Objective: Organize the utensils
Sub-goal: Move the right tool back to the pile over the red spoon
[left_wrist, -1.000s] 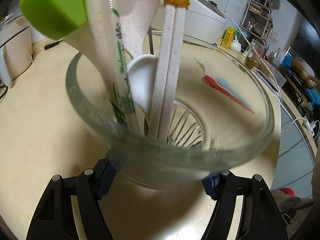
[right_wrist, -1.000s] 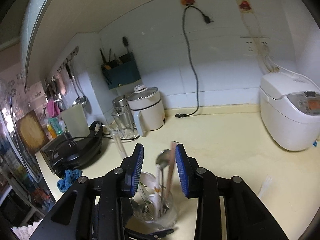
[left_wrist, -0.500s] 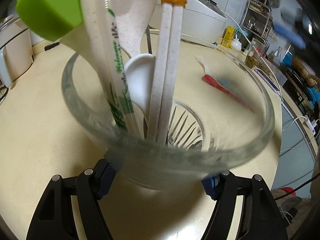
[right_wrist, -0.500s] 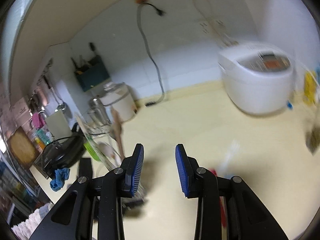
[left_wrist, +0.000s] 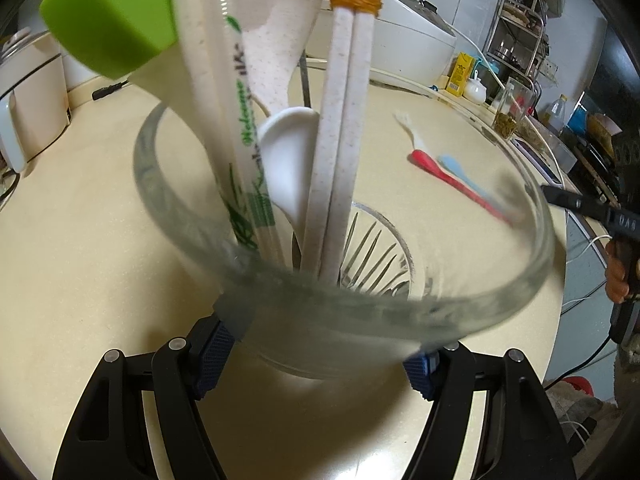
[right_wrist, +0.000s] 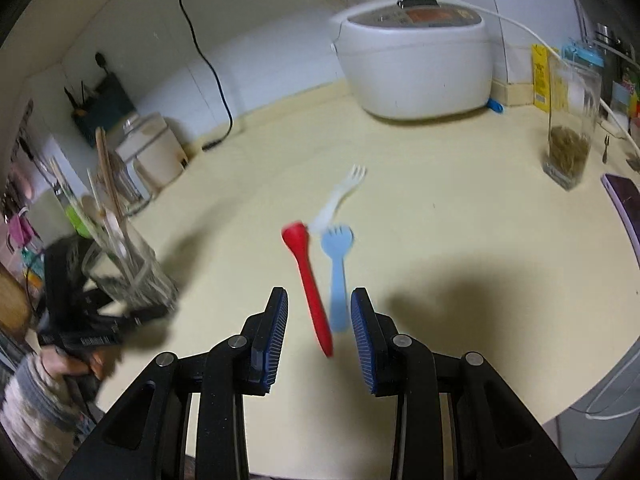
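Note:
My left gripper (left_wrist: 320,354) is shut on a clear glass cup (left_wrist: 520,280) that holds banded chopsticks (left_wrist: 340,140), a white spoon (left_wrist: 290,160), wrapped chopsticks and a green-tipped tool (left_wrist: 108,28). The cup also shows at the left of the right wrist view (right_wrist: 132,276). A red utensil (right_wrist: 310,284), a blue fork (right_wrist: 338,272) and a white fork (right_wrist: 340,196) lie on the cream counter (right_wrist: 440,240). My right gripper (right_wrist: 320,336) is open and empty, just above the handle ends of the red and blue utensils.
A white rice cooker (right_wrist: 416,64) stands at the back. A glass jar (right_wrist: 572,120) with dried leaves and a phone (right_wrist: 624,208) sit at the right. An electric pot (right_wrist: 154,148) and a knife holder (right_wrist: 104,108) are at the back left.
My right gripper has swung away from the cup, right and down, to the red and blue utensils on the counter. My left gripper still holds the cup.

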